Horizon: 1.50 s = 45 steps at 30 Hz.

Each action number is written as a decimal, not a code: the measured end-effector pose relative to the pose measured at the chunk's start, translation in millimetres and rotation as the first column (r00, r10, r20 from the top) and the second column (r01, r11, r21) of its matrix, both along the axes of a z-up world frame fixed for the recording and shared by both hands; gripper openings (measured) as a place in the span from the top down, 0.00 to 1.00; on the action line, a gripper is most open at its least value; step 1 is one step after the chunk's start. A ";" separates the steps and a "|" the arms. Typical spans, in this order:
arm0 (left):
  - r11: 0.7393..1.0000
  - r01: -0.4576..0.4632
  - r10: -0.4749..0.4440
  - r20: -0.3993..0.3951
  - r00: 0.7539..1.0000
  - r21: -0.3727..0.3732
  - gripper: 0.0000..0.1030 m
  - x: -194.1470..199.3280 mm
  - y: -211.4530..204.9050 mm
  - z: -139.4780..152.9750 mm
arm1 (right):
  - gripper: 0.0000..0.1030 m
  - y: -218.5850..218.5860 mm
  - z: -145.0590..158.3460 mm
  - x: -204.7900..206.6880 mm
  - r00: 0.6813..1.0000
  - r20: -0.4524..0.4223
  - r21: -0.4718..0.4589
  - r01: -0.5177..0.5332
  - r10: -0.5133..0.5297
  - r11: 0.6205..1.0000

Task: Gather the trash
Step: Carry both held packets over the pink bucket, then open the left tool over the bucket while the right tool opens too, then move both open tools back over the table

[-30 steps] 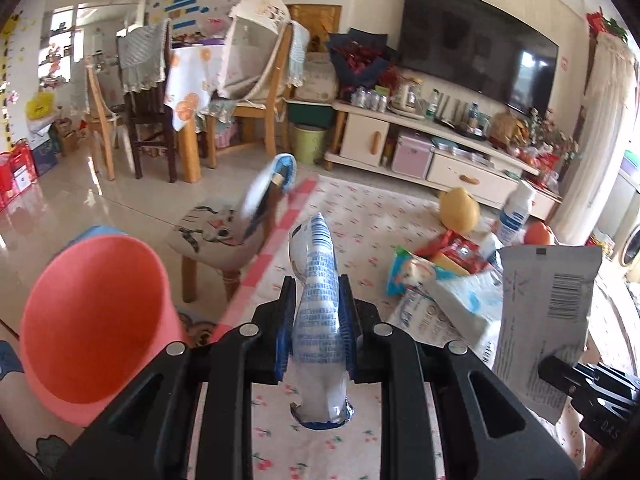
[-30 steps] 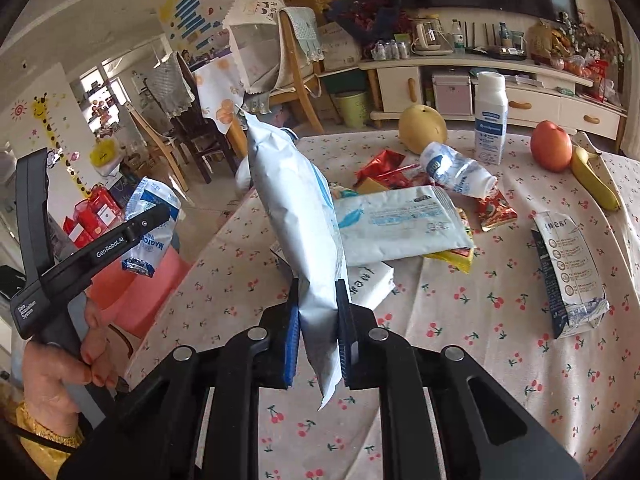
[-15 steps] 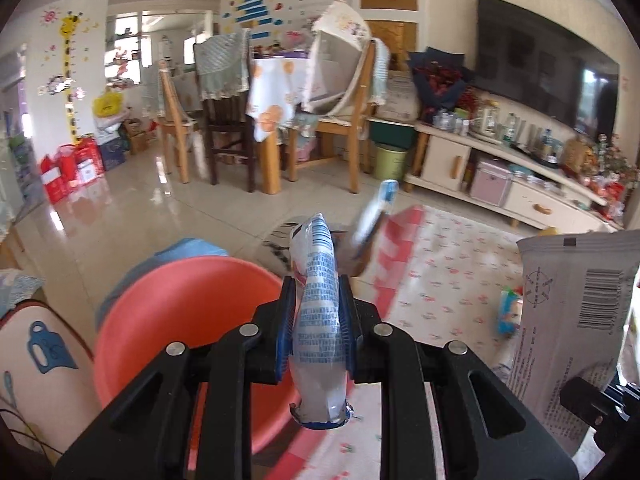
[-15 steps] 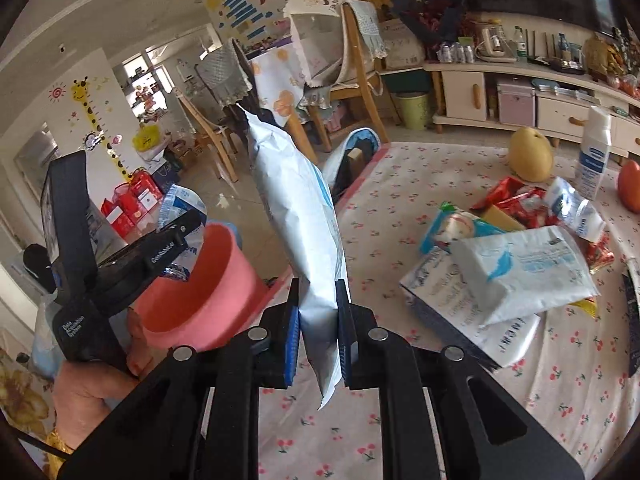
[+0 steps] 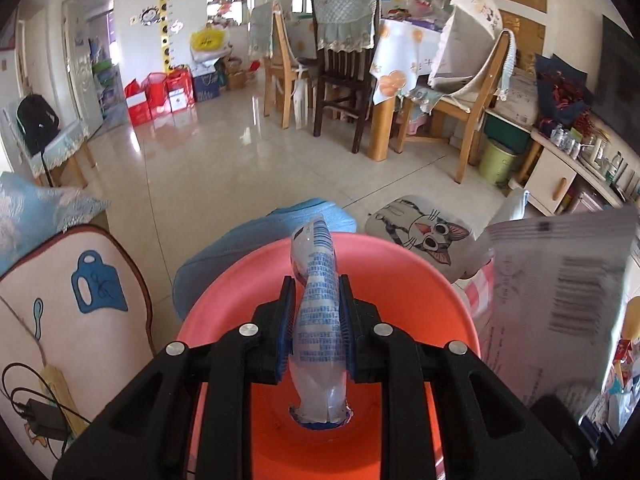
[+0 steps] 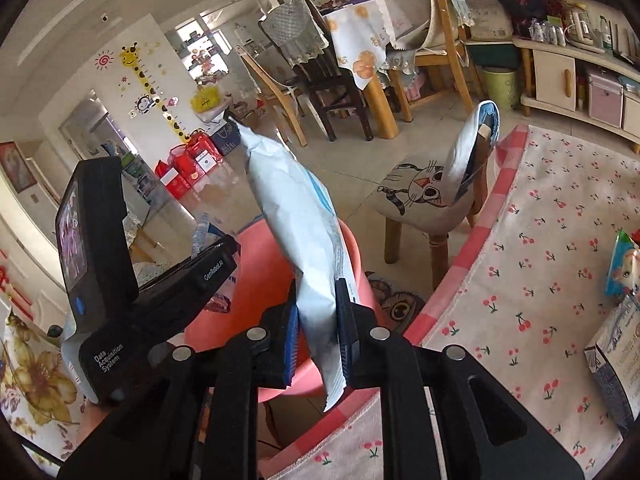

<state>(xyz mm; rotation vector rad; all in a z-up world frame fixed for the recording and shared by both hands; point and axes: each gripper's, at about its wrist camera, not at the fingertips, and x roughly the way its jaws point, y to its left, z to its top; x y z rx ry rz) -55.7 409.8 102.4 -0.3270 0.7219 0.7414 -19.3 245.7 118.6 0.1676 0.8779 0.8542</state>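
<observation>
Crinkly, light film: my left tongs (image 5: 316, 328) pinch the wrapper (image 5: 318, 320) mid-length, right tongs (image 6: 318, 332) clamp the white pouch (image 6: 300, 232) near its bottom.

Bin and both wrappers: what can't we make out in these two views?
- Bin floor, left wrist view: left gripper and its wrapper cover it.
- Bin contents, right wrist view: interior faces away; the white pouch in the right gripper crosses it.
- Pouch print, left wrist view: motion-blurred, cut by the right edge.
- Table litter, right wrist view: cut by the right edge.
</observation>
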 end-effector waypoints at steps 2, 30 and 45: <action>1.000 -0.004 0.004 -0.002 1.000 -0.005 0.78 -0.1 2.2 0.1 | 0.82 3.1 1.7 4.5 1.000 0.004 0.015 0.008 -0.008 1.000; 1.000 -0.006 0.006 -0.047 0.999 -0.001 0.32 5.6 -8.3 -17.1 | 0.17 -16.3 8.5 -5.2 0.989 0.112 -0.002 0.097 -0.096 0.995; 0.952 0.283 -0.295 0.094 0.951 0.120 0.20 24.6 -81.5 10.7 | 0.05 -125.7 2.4 -41.0 0.873 0.404 -0.186 0.370 -0.272 0.910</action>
